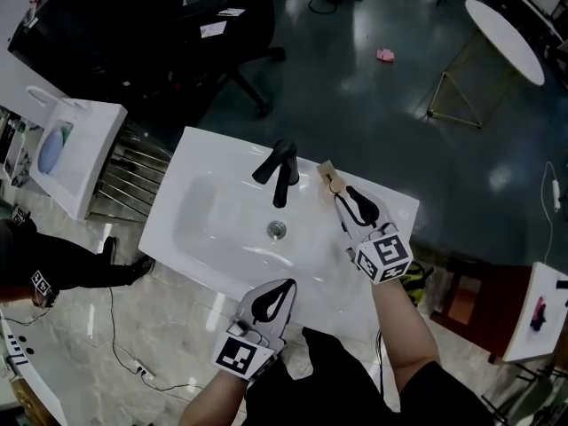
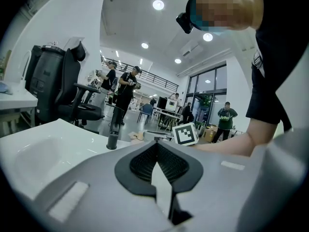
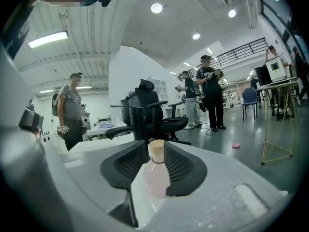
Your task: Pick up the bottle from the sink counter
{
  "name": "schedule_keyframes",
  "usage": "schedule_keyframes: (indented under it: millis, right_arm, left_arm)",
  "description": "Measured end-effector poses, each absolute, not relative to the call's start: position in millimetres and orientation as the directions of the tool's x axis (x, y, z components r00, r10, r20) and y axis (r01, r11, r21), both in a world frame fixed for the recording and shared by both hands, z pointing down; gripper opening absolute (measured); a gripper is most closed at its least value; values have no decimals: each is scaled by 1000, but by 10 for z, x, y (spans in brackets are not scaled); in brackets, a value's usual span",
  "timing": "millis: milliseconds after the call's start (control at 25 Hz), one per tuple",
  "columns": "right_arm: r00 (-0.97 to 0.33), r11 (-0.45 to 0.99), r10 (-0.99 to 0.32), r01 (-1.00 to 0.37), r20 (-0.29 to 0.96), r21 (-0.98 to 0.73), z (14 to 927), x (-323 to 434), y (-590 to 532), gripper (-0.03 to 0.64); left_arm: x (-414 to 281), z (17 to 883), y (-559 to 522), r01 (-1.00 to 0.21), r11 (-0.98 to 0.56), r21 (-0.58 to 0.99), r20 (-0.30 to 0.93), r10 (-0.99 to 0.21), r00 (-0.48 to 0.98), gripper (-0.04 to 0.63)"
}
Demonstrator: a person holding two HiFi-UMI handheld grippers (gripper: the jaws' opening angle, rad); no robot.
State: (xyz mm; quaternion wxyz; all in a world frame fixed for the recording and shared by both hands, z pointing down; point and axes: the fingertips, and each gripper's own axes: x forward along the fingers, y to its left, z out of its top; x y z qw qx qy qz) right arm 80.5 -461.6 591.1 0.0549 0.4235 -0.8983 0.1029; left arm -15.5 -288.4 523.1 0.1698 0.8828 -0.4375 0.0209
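A small clear bottle (image 1: 329, 177) with a tan cork cap stands on the white sink counter (image 1: 390, 204), right of the black faucet (image 1: 280, 171). My right gripper (image 1: 342, 195) is just behind it and points at it. In the right gripper view the bottle (image 3: 155, 175) shows upright in the gap of the right gripper (image 3: 156, 146), whose jaws stand apart and do not press on it. My left gripper (image 1: 277, 293) hovers over the counter's near edge, with its tips together and nothing in them. It also shows shut in the left gripper view (image 2: 155, 145).
The basin has a drain (image 1: 277, 230) at its middle. A black office chair (image 1: 222, 34) stands beyond the counter, a second white sink unit (image 1: 75, 149) to the left, and a round white table (image 1: 506, 38) at the far right. Several people stand in the background.
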Motion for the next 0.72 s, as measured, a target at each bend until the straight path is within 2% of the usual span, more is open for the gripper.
schedule_keyframes:
  millis: [240,720]
  right_arm:
    - [-638,628,-749,-769,178,-118,5986,751,-4732,186]
    - [-637,636,-749,-768,182,-71,6151,600,-4872,182]
  left_arm:
    - [-181,5318,-2851,-782,-550,294,204,-763,613,3]
    - [-293,5466,-2835,-787,-531,314,241,-757,607,3]
